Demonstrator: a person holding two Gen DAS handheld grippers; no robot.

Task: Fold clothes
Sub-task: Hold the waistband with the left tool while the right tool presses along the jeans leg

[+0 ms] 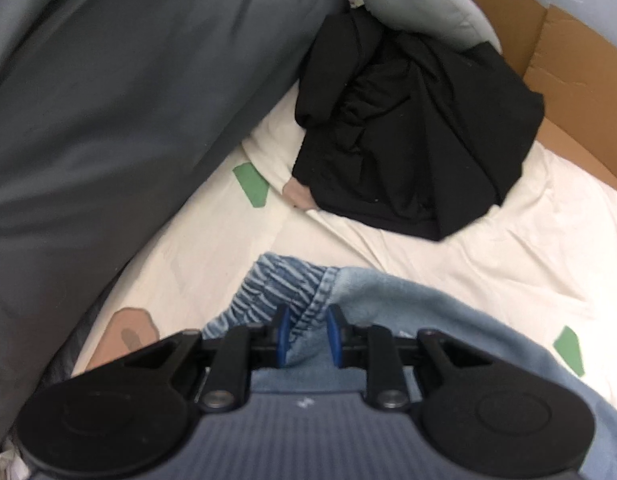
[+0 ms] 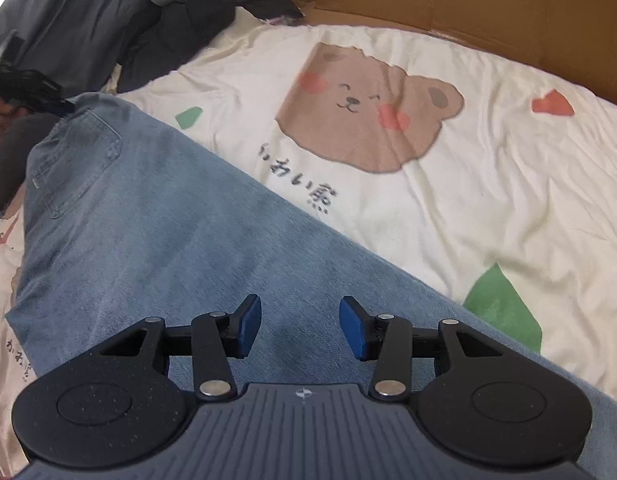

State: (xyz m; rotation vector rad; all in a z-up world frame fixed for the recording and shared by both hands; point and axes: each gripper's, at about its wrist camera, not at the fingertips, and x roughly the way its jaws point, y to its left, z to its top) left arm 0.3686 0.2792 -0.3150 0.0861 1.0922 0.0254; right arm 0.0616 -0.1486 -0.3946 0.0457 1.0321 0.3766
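On the left, the left claw [image 1: 306, 334] pinches the bunched waistband of the jeans [image 2: 148, 232], likely to anchor that end for a fold. The jeans lie flat across the bear-print bed sheet [image 2: 468, 200]. Further right, the right claw [image 2: 300, 328] hangs half open over the leg, gripping nothing.

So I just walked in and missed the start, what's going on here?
A person is folding jeans on a bear-print sheet, a handheld gripper in each hand. The left gripper is pinching the elastic waistband. The right gripper hovers open over the leg. A black garment lies crumpled further back, beside cardboard.
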